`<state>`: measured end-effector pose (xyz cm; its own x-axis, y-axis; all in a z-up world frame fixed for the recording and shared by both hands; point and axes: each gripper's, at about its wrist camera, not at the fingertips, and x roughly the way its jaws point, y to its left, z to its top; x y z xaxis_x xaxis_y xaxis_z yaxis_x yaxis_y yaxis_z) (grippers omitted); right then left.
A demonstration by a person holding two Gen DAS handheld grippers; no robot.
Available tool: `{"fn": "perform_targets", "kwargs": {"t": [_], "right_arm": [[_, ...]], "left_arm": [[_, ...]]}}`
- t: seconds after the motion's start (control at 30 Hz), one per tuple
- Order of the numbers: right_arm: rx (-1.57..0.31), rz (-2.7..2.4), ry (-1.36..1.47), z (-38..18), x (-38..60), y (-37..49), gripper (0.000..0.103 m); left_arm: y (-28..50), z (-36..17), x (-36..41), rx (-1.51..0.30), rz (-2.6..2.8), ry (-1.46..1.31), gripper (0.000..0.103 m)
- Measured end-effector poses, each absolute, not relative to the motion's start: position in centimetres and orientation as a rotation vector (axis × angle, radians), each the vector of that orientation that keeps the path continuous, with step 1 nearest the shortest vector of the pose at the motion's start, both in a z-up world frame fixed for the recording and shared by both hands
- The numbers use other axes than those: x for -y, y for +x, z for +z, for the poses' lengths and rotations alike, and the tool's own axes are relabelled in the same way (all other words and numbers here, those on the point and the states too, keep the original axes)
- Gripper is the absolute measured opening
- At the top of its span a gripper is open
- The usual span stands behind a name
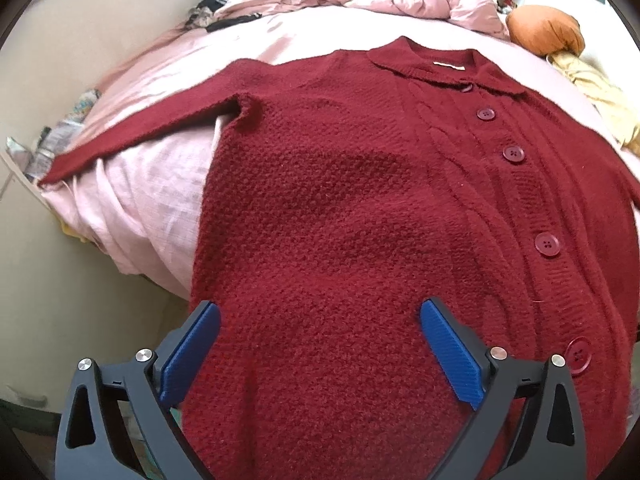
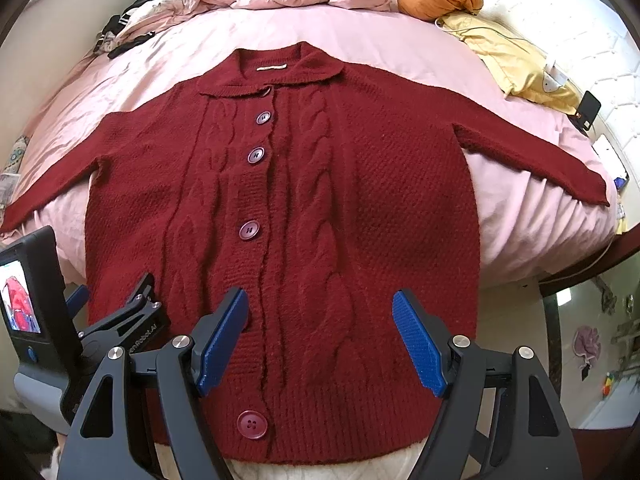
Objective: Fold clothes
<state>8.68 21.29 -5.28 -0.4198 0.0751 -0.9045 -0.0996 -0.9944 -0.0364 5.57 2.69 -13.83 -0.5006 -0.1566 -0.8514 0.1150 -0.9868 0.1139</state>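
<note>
Knitwear this thick is judged soft and floppy; cardigan (image 2: 320,208) is best pinched at the hem, both claws (image 1: 320,352) (image 2: 320,340) gaping empty.

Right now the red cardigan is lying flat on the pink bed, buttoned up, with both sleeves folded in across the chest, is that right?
Not quite. The red cardigan lies flat and buttoned on the pink bed, but both sleeves are spread out to the sides, not folded in. The right wrist view shows it.
</note>
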Motion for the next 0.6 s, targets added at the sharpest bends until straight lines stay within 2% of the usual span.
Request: {"fn": "perform_targets", "kwargs": {"t": [0.2,0.6], "right_arm": [[-0.033,2.559,-1.64,-5.48,-21.34,8.61,0.075],[0.007,2.543,-1.662,-5.9,-20.59,8.19,0.075]], "left_arm": [[5.68,-13.63,-3.08,0.128,-2.584,1.452,0.1],[5.7,-13.75,-2.8,0.083,-2.588,1.467,0.101]]}}
